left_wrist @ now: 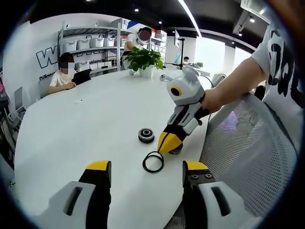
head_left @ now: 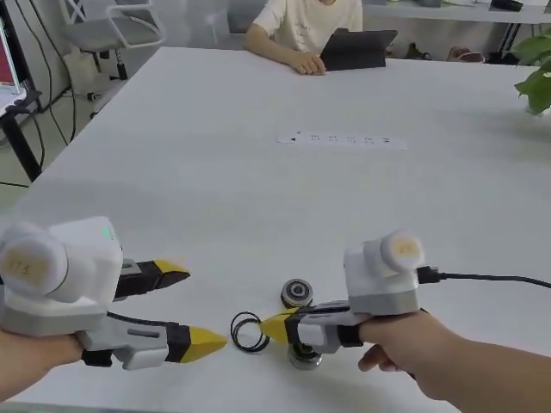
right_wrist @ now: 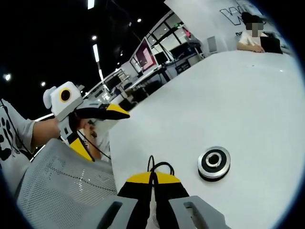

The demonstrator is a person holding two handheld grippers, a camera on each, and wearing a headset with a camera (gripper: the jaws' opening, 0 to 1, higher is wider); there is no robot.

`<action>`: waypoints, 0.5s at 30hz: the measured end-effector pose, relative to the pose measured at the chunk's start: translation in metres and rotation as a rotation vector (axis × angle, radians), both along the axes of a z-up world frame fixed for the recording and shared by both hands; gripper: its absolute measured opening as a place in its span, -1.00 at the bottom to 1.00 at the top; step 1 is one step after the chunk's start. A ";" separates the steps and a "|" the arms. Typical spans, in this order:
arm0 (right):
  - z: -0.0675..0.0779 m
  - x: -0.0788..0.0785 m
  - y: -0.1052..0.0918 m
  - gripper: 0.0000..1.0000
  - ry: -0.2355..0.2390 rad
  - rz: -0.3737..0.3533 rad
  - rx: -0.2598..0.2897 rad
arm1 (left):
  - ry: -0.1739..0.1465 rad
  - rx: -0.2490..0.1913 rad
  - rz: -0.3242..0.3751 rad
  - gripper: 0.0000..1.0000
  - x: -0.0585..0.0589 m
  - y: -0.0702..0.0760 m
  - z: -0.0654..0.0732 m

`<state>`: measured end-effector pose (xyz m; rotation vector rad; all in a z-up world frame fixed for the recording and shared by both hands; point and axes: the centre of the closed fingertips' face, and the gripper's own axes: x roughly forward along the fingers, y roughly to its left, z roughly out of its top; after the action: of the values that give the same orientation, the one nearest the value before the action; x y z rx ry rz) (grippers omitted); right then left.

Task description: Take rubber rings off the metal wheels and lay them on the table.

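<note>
Pinching the thin black rubber ring [head_left: 233,330] at its right edge, just left of the near round metal wheel [head_left: 303,357], the right gripper [head_left: 269,325] ought to settle it flat on the white table [head_left: 258,198] before parting; the left gripper [head_left: 194,307] stands spread, idle.

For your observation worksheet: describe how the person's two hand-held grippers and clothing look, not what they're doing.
Both the left gripper and right gripper have white housings, black jaws and yellow pointed tips. A black cable trails from the right one. The person wears a white short-sleeved T-shirt with black print.
</note>
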<state>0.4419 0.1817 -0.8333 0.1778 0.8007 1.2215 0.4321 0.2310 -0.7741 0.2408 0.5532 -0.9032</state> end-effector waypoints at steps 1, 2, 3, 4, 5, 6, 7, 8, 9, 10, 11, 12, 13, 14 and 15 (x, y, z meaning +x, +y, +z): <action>-0.001 0.000 -0.001 -1.00 -0.008 0.001 -0.009 | 0.000 0.000 0.000 0.16 0.000 0.000 0.000; -0.001 0.001 -0.001 -1.00 -0.016 0.003 -0.015 | 0.000 0.000 0.000 0.16 0.000 0.000 0.000; -0.003 0.001 -0.002 -1.00 -0.028 0.005 -0.025 | 0.000 -0.001 0.000 0.16 0.000 0.000 0.000; -0.004 0.002 -0.002 -1.00 -0.039 0.009 -0.034 | 0.000 -0.002 0.000 0.16 0.000 -0.001 0.000; -0.004 0.002 -0.003 -1.00 -0.045 0.012 -0.038 | -0.001 -0.002 0.001 0.16 0.000 0.000 0.001; -0.005 0.002 -0.003 -1.00 -0.050 0.011 -0.042 | -0.002 -0.002 0.002 0.16 0.000 0.000 0.001; -0.005 0.003 -0.003 -1.00 -0.052 0.009 -0.044 | -0.001 -0.002 0.002 0.16 0.000 0.000 0.001; -0.005 0.003 -0.004 -1.00 -0.055 0.008 -0.046 | 0.000 -0.002 0.004 0.16 0.000 0.001 0.001; -0.006 0.003 -0.004 -1.00 -0.061 0.009 -0.050 | 0.000 -0.001 0.004 0.16 0.000 0.001 0.001; -0.007 0.004 -0.004 -1.00 -0.066 0.009 -0.055 | 0.001 0.000 0.004 0.16 0.000 0.001 0.000; -0.007 0.004 -0.005 -1.00 -0.068 0.009 -0.056 | 0.003 0.000 0.004 0.16 0.000 0.001 0.000; -0.007 0.004 -0.005 -1.00 -0.072 0.009 -0.058 | 0.004 0.002 0.004 0.16 -0.001 0.001 -0.001; -0.007 0.004 -0.005 -1.00 -0.073 0.009 -0.060 | 0.006 0.003 0.003 0.16 -0.001 0.001 -0.001; -0.007 0.004 -0.006 -1.00 -0.078 0.010 -0.064 | 0.007 0.003 0.003 0.16 -0.002 0.001 -0.002; -0.008 0.004 -0.006 -1.00 -0.088 0.016 -0.070 | 0.009 0.004 0.002 0.16 -0.002 0.001 -0.002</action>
<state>0.4464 0.1756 -0.8408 0.0600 0.7686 1.2066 0.4303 0.2319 -0.7762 0.2398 0.5636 -0.9015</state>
